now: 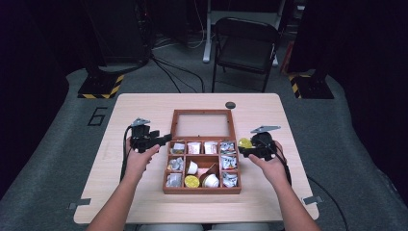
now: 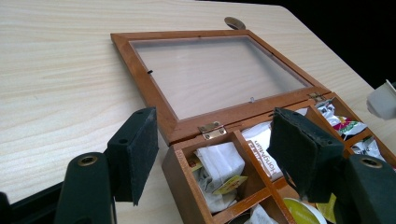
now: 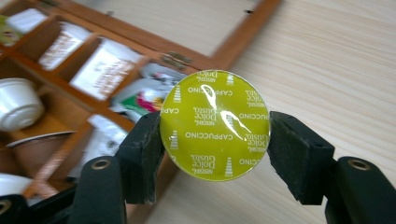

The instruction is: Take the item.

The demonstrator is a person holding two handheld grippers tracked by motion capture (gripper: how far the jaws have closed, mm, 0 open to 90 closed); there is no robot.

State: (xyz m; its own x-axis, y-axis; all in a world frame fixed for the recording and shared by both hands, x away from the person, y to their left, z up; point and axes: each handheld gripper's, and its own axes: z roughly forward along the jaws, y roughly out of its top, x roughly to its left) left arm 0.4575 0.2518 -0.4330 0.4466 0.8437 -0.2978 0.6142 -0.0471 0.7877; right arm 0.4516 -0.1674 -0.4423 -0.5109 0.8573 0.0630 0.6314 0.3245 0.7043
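Observation:
A wooden box [image 1: 202, 191] stands mid-table, its glazed lid [image 1: 202, 125] laid flat behind it; the compartments hold tea bags and capsules. My right gripper [image 1: 244, 150] hovers just off the box's right side, shut on a capsule with a yellow-green foil top [image 1: 245, 143]. In the right gripper view that capsule [image 3: 215, 125] reads "Cappuccino", and both pads [image 3: 299, 154] press its rim. My left gripper [image 1: 166, 139] sits at the box's back left corner. In the left gripper view it [image 2: 217, 149] is open, its jaws straddling the corner compartment [image 2: 219, 172] without touching.
Inside the box lie another yellow capsule [image 1: 191, 181], a white one [image 1: 210, 180] and several foil sachets [image 1: 229, 162]. A small dark disc [image 1: 230, 105] lies on the table behind the lid. A black folding chair [image 1: 245, 45] stands beyond the far edge.

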